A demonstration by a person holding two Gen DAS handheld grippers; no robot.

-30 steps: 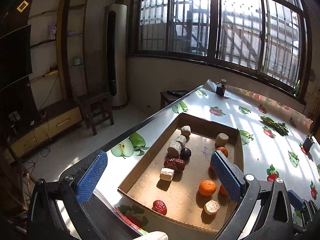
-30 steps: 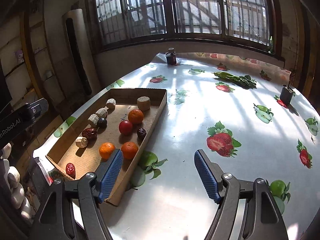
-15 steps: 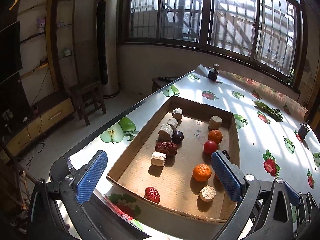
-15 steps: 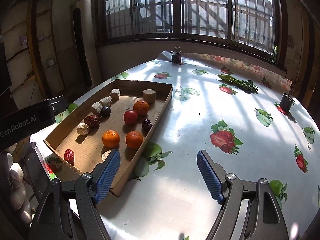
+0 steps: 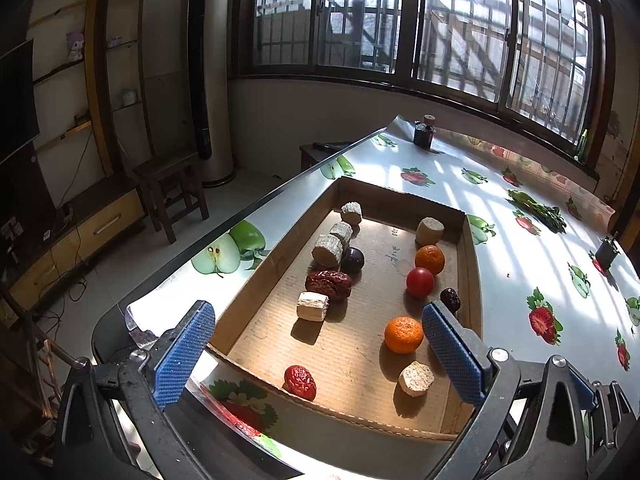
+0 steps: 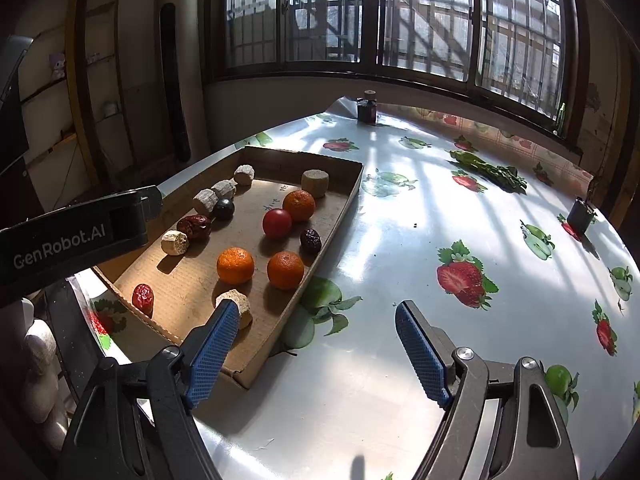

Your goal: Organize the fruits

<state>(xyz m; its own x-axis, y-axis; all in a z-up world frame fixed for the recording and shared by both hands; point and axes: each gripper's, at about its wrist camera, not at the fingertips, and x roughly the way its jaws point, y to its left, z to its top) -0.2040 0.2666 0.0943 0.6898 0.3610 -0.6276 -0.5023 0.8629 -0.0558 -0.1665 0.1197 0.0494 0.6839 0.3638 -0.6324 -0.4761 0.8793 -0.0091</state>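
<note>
A shallow cardboard tray (image 5: 464, 240) (image 6: 340, 200) lies on the table near its left edge. It holds three oranges (image 6: 235, 265), a red tomato (image 5: 420, 282), a dark plum (image 5: 353, 259), red and brown dates (image 5: 300, 377) and several pale cut stalk pieces (image 5: 313, 306). My left gripper (image 5: 316, 354) is open and empty, above the tray's near end. My right gripper (image 6: 320, 354) is open and empty, over the tray's near right corner and the table. The left gripper's body (image 6: 72, 236) shows in the right wrist view.
The table (image 6: 420, 240) has a glossy fruit-print cover. A green vegetable bunch (image 6: 488, 168), a small dark bottle (image 6: 367, 106) and a small dark pot (image 6: 580, 214) stand on its far side. The table's left edge drops to the floor, with a wooden stool (image 5: 172, 196) below.
Both grippers have pulled back and risen a little, so the tray sits farther off and shows more fully. Both stay open. The fruits have not moved.
</note>
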